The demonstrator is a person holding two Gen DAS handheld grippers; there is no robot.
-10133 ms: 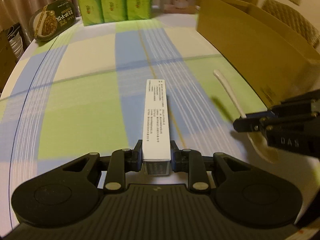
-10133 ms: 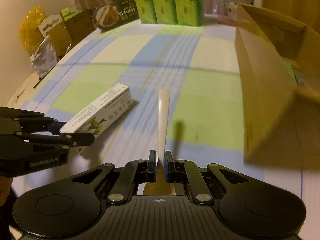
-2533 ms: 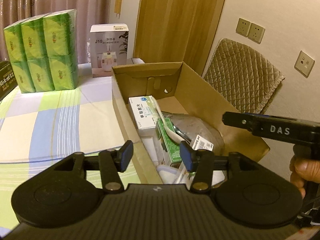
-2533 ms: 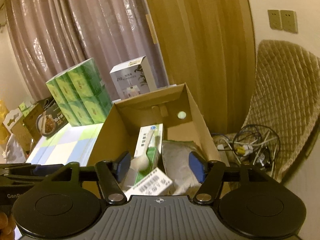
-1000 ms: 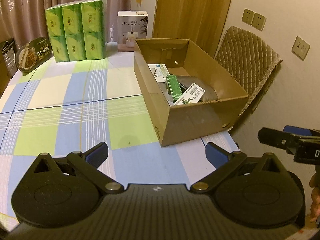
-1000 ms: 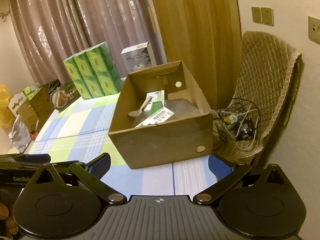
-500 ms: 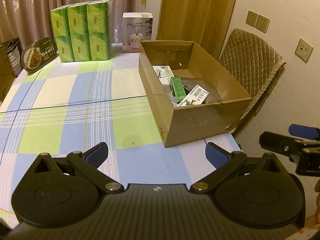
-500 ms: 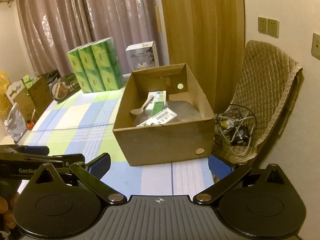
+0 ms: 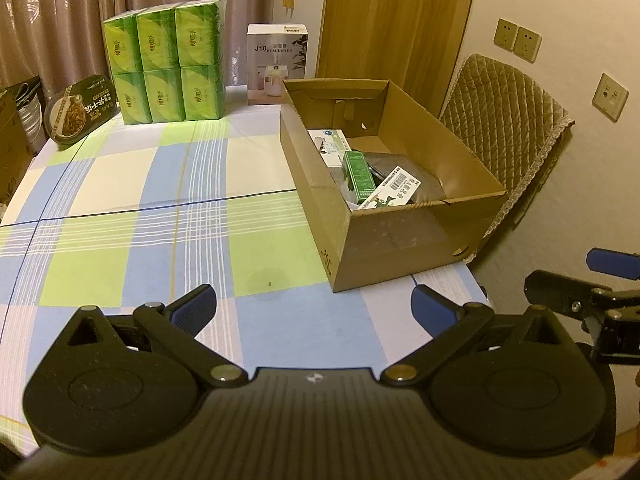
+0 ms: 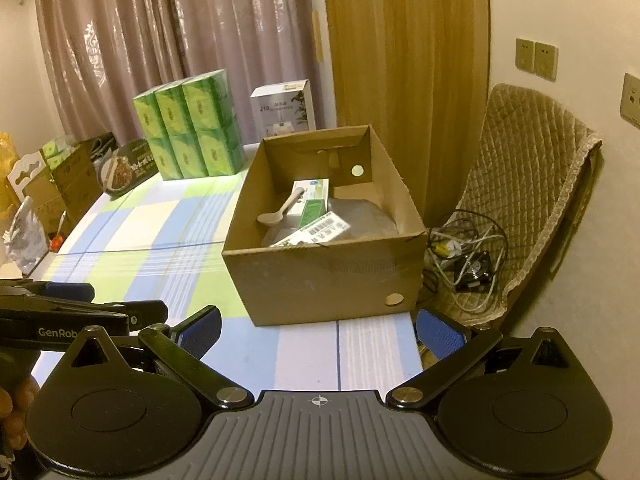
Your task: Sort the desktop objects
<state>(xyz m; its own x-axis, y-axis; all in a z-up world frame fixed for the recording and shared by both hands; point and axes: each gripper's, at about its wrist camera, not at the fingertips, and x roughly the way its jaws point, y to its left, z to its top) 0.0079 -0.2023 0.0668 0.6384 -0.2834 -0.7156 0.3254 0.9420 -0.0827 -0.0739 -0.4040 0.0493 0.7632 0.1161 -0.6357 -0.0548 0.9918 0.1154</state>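
both grippers backed further off box vs 0.5 s ago | left gripper (image 9: pixel 314 306) + right gripper (image 10: pixel 318 328) jaws wide, holding nothing | spoon (image 10: pixel 278 213), cartons in cardboard box (image 10: pixel 320 276) at table (image 9: pixel 160 216) edge = sorted, looks done

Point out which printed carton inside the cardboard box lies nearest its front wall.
The white barcode-labelled carton, resting against the front wall; the green one and the white-green one sit farther back.

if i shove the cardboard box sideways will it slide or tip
Probably slide: the cardboard box looks low and wide, flat on the tablecloth. It likely weighs little, since only small things like the spoon and cartons lie in it. The cloth might bunch under it, and its right side sits near the table edge, so it could overhang.
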